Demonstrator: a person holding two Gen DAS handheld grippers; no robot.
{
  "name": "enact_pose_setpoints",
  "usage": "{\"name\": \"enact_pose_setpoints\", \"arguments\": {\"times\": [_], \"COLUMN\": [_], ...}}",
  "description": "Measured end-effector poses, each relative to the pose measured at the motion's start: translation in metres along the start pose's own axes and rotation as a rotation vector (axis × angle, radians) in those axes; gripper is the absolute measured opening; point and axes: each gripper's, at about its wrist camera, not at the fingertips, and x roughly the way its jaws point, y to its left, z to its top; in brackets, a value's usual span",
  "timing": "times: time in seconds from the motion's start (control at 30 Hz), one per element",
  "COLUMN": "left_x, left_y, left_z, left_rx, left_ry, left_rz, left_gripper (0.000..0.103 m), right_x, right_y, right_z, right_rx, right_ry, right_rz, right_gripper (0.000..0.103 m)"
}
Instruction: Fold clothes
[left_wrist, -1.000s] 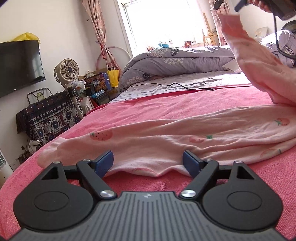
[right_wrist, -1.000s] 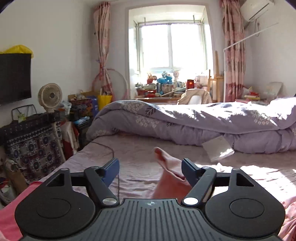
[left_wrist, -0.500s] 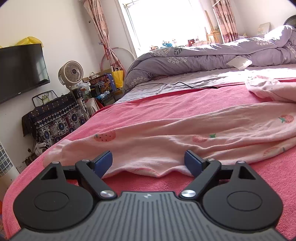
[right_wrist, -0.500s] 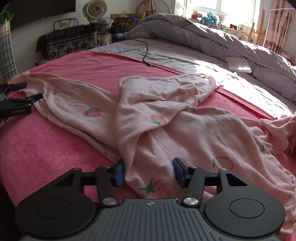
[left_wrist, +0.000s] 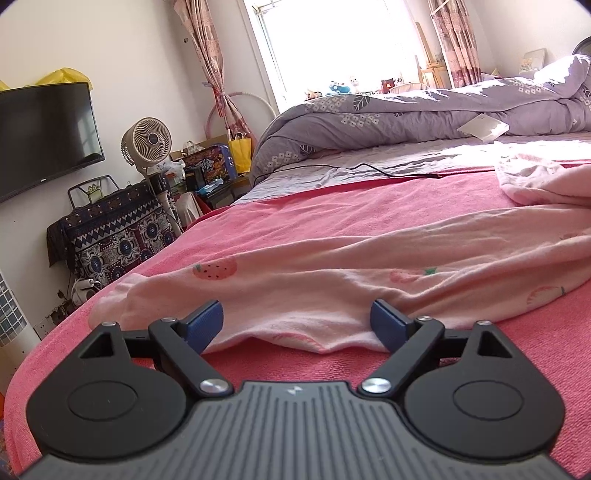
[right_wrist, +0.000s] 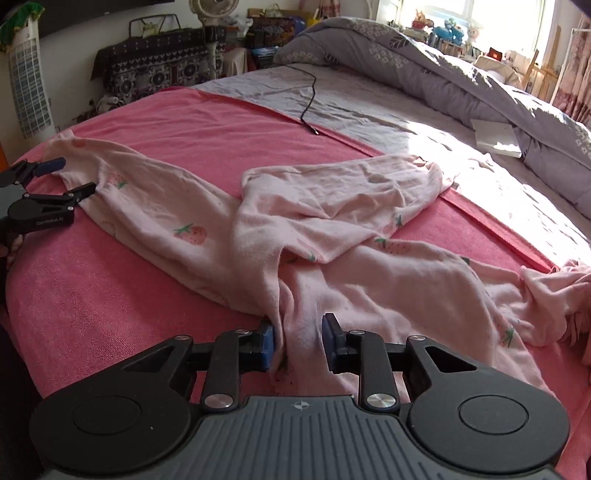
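Barely started; the strawberry pajamas (right_wrist: 332, 236) sprawl rumpled across the pink blanket (right_wrist: 110, 302); left hand-held gripper (left_wrist: 297, 321) spread at the near hem; right hand-held gripper (right_wrist: 298, 345) half-closed around a bunched fold; every fold left, I'd say.

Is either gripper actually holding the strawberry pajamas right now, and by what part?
Neither. The left gripper is open around a hem of the pink garment; the right gripper straddles bunched fabric, jaws not yet closed.
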Motion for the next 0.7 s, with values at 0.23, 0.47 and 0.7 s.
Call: {"name": "enact_pose_setpoints", "arguments": {"times": [0.23, 0.47, 0.7], "left_x": [0.0, 0.0, -0.001], "left_y": [-0.001, 0.0, -0.001], "left_z": [0.0, 0.0, 0.0], "left_rx": [0.003, -0.001, 0.002], "left_ry": [-0.001, -0.004, -0.004], "left_rz": [0.004, 0.001, 0.005], "left_gripper": [0.089, 0.089, 0.089], "right_x": [-0.027, -0.013, -0.023], "right_y": [-0.036, -0.072, -0.087], "right_z": [0.05, 0.097, 0.043], "right_rx": [0.051, -0.01, 0.007], "right_ry": [-0.138, -0.222, -0.188], "right_rz": [-0.139, -0.469, -0.197], "right_gripper": [0.011, 0.008, 0.06]}}
